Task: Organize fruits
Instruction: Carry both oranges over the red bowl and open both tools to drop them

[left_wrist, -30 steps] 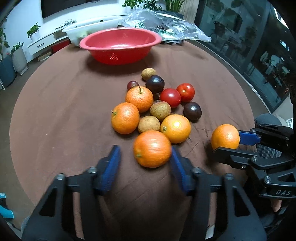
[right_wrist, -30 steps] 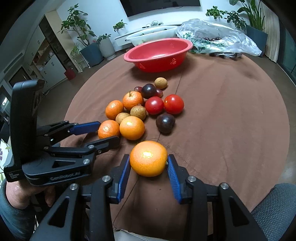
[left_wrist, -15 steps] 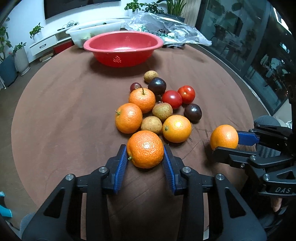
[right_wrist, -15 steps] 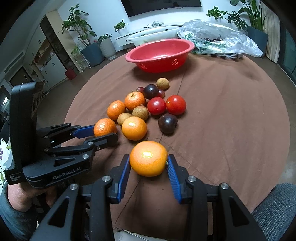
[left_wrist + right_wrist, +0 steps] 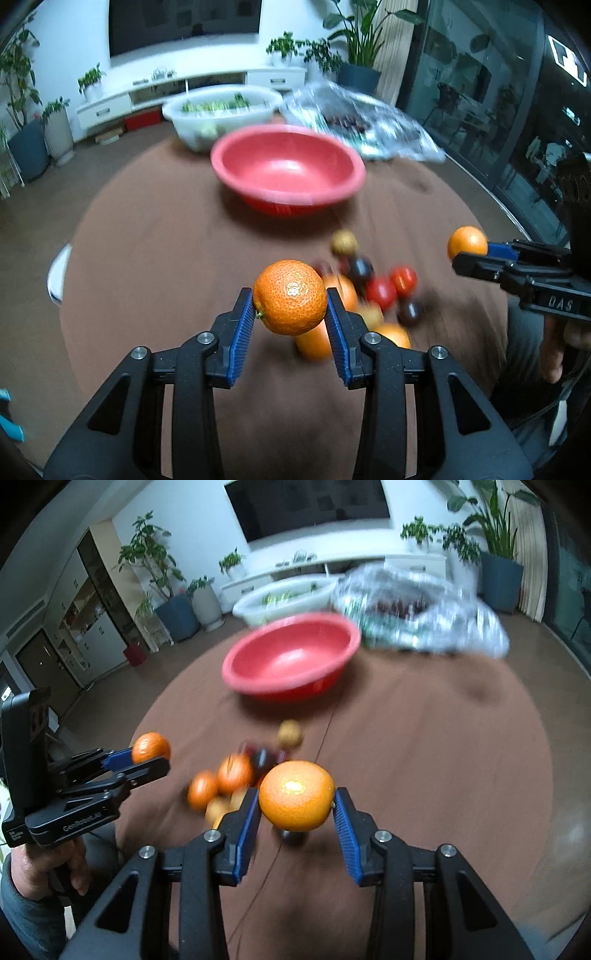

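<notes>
My left gripper [image 5: 290, 314] is shut on a rough-skinned orange [image 5: 290, 297], lifted above the brown table. My right gripper [image 5: 297, 808] is shut on a smoother orange [image 5: 295, 795], also off the table. Each gripper shows in the other's view: the right gripper [image 5: 471, 253] at the right edge with its orange [image 5: 467, 242], the left gripper [image 5: 147, 758] at the left with its orange [image 5: 150, 746]. A blurred pile of fruit [image 5: 373, 288] lies below: oranges, red tomatoes, dark round fruits, brownish ones. The empty red bowl [image 5: 288, 173] stands beyond the pile.
Behind the red bowl are a white basin with greens [image 5: 221, 110] and a crumpled clear plastic bag [image 5: 362, 125]. The round brown table [image 5: 155, 258] has bare cloth left of the pile. A hand [image 5: 55, 864] holds the left gripper.
The left gripper closed on the near orange and lifted it. Both grippers rose with their oranges and tilted toward the red bowl; the fruit pile now sits lower and blurred.
</notes>
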Demonstrator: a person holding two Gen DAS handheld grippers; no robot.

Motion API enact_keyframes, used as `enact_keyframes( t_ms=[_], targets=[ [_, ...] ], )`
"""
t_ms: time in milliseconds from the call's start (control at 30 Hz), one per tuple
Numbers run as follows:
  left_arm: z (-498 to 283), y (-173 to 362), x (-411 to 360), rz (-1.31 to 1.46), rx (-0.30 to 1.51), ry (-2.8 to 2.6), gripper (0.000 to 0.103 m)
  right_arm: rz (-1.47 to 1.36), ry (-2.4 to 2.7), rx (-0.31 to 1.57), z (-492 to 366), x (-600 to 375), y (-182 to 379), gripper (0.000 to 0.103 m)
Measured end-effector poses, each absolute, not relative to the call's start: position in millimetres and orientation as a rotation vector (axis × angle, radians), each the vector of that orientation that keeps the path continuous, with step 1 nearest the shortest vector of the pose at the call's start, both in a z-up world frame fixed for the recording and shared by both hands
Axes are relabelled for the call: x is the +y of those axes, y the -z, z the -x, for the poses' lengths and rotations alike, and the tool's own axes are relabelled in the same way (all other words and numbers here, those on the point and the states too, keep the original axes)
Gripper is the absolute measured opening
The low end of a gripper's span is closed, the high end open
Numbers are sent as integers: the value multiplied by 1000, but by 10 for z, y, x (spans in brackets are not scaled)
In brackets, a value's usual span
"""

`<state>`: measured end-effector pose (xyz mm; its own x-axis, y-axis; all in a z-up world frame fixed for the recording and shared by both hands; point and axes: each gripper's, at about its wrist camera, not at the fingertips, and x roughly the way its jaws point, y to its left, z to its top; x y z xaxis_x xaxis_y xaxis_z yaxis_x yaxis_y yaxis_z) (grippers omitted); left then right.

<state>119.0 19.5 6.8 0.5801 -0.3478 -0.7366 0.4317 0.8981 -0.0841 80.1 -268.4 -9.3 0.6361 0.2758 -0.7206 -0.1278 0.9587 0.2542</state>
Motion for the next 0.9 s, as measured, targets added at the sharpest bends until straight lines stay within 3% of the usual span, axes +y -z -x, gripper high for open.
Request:
enact_keyframes(
  t_ms=[200,400,700,900],
  targets=[
    [-2003,-373,-78,-164,779,458,36,-161,-260,790,-1502,-2658,-191,43],
    [-2770,-212,-381,-231,849,447,36,-106,-281,847,-2331,-2506,-119,43],
    [-3116,332,-539,-282,943,421,36,-16,-275,950,-2849,-2372,286,43],
    [-3119,409,-620,-330,927,408,36,16,-266,972,-2966,-2342,398,43]
  ],
)
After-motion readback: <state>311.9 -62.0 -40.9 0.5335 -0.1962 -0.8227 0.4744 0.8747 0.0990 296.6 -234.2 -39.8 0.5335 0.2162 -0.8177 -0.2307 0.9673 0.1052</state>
